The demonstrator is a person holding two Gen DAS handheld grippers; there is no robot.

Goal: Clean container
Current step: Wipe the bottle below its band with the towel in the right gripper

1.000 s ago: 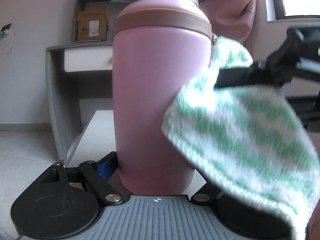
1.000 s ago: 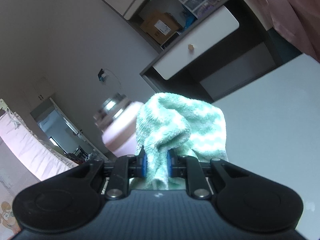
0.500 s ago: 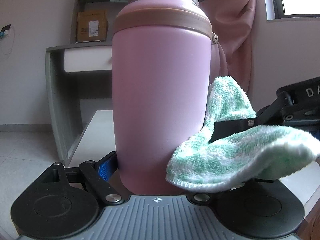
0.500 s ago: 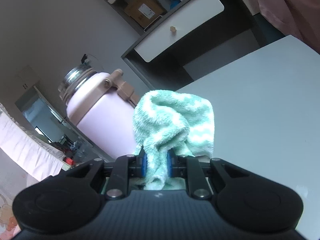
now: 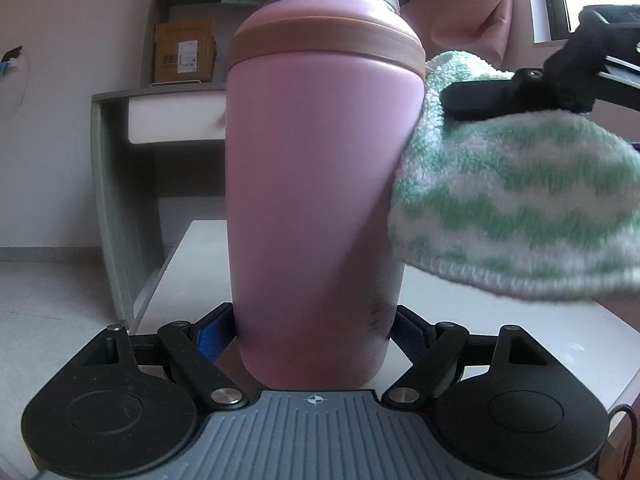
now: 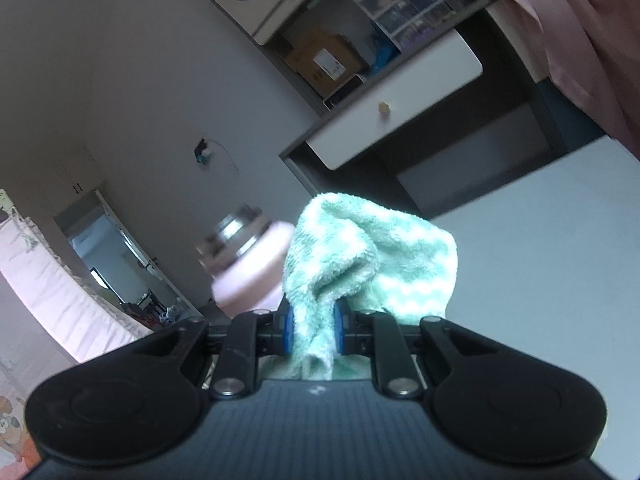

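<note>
While I steady the pink container (image 5: 320, 200) upright on the white counter (image 5: 520, 332), my left gripper (image 5: 316, 340) has its fingers clamped round the base so it cannot tip. My right gripper (image 6: 314, 332) pinches the green-and-white cloth (image 6: 372, 264) tight, pressing it against the container's upper side to wipe.

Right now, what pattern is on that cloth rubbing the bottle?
Green and white zigzag stripes on the cloth, sharpest in the right wrist view.
</note>
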